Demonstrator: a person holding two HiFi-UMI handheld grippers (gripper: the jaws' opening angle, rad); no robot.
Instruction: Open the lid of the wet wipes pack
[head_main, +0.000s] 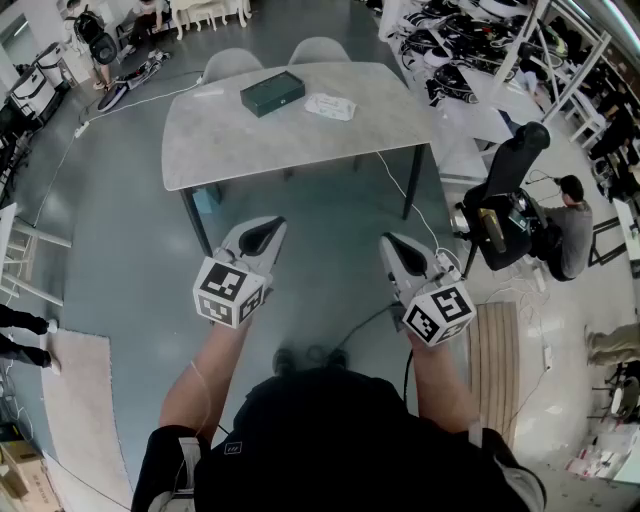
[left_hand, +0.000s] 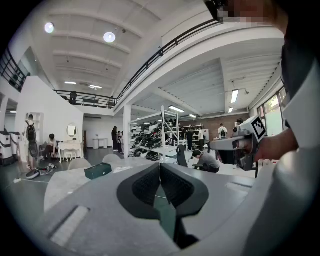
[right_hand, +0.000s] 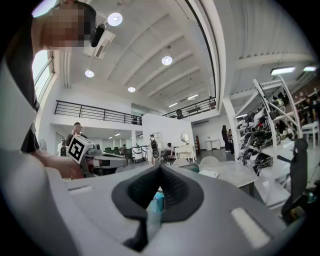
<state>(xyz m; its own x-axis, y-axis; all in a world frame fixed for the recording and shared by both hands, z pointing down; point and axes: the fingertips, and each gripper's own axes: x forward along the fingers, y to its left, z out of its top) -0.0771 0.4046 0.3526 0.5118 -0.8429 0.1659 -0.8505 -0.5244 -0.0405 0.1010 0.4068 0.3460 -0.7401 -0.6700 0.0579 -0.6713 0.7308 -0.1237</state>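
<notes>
The wet wipes pack (head_main: 330, 105) is a flat white packet lying on the grey table (head_main: 220, 150) beside a dark green box (head_main: 272, 92). Both are far ahead of me, across open floor. My left gripper (head_main: 268, 228) and right gripper (head_main: 388, 240) are held side by side in the air, short of the table, with nothing in them. The left gripper view shows its own jaws (left_hand: 160, 165) shut, the box (left_hand: 98, 171) and the pack (left_hand: 122, 169) beyond them. In the right gripper view its jaws (right_hand: 160, 167) also meet at the tips, and the pack (right_hand: 208, 174) lies far off.
Two pale chairs (head_main: 232, 65) stand behind the table. At the right are a black office chair (head_main: 505, 215) and a crouching person (head_main: 570, 225). A cable (head_main: 400, 190) runs from the table to the floor. Wooden slats (head_main: 495, 360) and a rug (head_main: 75, 400) lie near me.
</notes>
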